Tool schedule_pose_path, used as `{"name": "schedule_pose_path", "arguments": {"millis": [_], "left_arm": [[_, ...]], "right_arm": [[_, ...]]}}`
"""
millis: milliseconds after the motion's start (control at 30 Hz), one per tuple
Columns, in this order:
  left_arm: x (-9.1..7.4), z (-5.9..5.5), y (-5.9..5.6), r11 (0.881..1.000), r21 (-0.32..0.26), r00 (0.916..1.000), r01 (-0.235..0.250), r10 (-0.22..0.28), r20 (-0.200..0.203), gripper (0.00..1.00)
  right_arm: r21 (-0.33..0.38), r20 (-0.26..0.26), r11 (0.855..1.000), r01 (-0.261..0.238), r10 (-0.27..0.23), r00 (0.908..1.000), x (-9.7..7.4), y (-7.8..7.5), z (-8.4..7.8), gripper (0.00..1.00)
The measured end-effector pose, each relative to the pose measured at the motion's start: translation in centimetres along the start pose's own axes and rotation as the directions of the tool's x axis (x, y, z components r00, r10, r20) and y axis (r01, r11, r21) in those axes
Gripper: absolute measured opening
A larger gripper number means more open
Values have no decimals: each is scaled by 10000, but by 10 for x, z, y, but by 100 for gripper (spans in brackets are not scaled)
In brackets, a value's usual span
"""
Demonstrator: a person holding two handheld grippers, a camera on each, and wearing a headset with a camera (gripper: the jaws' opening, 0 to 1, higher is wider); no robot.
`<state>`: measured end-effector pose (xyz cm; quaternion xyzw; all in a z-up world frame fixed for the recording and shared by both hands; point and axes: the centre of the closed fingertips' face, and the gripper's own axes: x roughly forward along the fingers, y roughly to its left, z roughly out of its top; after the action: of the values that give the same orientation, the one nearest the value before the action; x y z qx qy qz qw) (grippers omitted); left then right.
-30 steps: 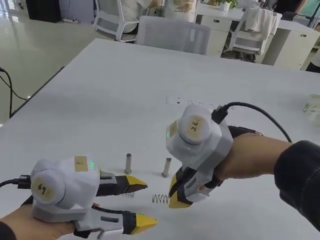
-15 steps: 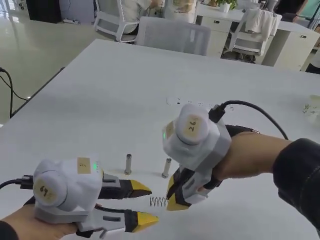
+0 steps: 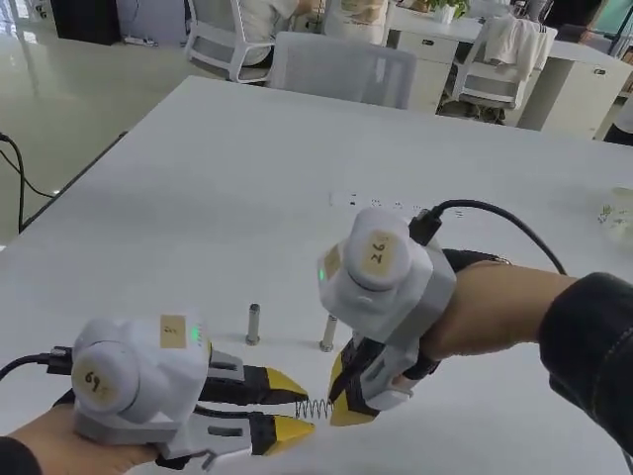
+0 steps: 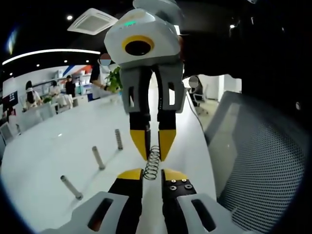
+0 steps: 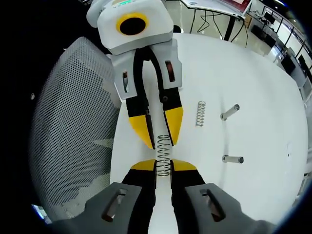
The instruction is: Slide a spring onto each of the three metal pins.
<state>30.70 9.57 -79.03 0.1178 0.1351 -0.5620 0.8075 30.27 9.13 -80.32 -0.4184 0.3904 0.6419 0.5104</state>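
Observation:
A small wire spring (image 3: 315,407) hangs level between the two grippers. My right gripper (image 3: 342,394) is shut on one end of it, with its jaws pinching the coil (image 5: 164,155) in the right gripper view. My left gripper (image 3: 297,407) faces it from the left, open. Its yellow fingertips (image 4: 129,174) sit either side of the spring's free end (image 4: 151,165). Two bare metal pins (image 3: 253,325) (image 3: 327,333) stand just beyond the grippers. In the left gripper view a third, ribbed-looking pin (image 4: 118,139) stands farther off. A second spring (image 5: 200,113) lies loose on the table.
The white table (image 3: 247,178) stretches away ahead. A black cable (image 3: 504,220) runs from the right gripper across the table. Grey mesh chairs (image 3: 341,67) stand at the far edge, with desks behind them.
The right gripper carried the spring left and toward me. The left gripper moved right to meet it, and its jaws narrowed around the spring's free end.

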Motion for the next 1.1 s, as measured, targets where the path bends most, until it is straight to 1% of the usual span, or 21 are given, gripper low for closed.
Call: {"name": "schedule_pose_path", "arguments": {"millis": [167,367,500,600,1100], "left_arm": [[0,-1,-1,10000,65,10000,53,-52,-66,3],[1,-1,-3,9998,131,9998,169,-167,-123,2],[1,0,-5,9995,183,9996,260,-258,-91,2],[0,0,-6,9994,115,9994,331,-330,-99,2],[-2,3,-7,9995,89,9995,303,-303,-38,1]], "right_arm": [[-65,-41,9999,-122,122,9999,0,3,-1,8],[-105,-47,9998,-177,177,9998,0,5,-2,8],[-119,-56,9997,-230,229,9997,1,7,-2,8],[-115,-54,9996,-254,254,9997,1,8,-2,8],[-25,50,9997,-230,230,9997,3,8,-2,8]]}}
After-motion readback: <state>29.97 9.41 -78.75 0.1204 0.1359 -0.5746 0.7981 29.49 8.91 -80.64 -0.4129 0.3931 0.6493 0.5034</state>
